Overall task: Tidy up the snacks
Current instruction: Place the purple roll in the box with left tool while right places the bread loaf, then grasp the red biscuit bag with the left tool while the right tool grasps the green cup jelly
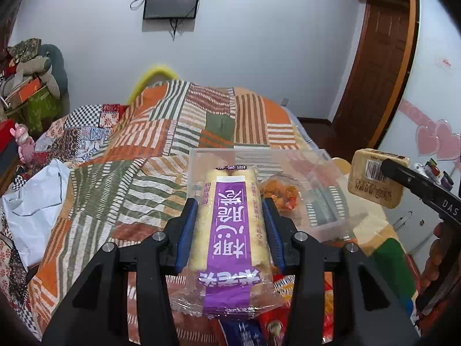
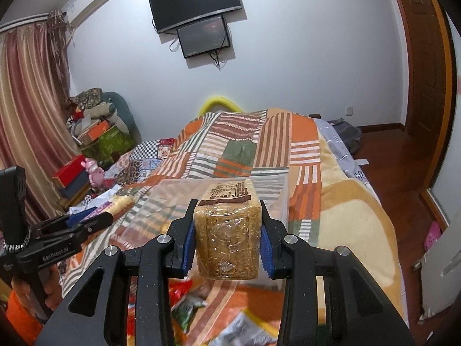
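Note:
My left gripper (image 1: 230, 210) is shut on a long pale snack pack with a purple label (image 1: 229, 227) and holds it above the bed, in front of a clear plastic bin (image 1: 322, 219). An orange-red snack bag (image 1: 281, 194) lies in the bin. My right gripper (image 2: 227, 216) is shut on a tan wrapped cake block (image 2: 227, 239), held above the same bin (image 2: 281, 201). The block (image 1: 374, 181) and the right gripper's arm also show at the right of the left wrist view. The left gripper with its pack (image 2: 115, 206) shows at the left of the right wrist view.
A patchwork quilt (image 1: 138, 155) covers the bed. Loose snack packets (image 2: 190, 302) lie on it below the grippers. A white bag (image 1: 34, 201) lies at the left. Boxes and clutter (image 2: 95, 135) stand by the far wall, a wooden door (image 1: 383, 57) at the right.

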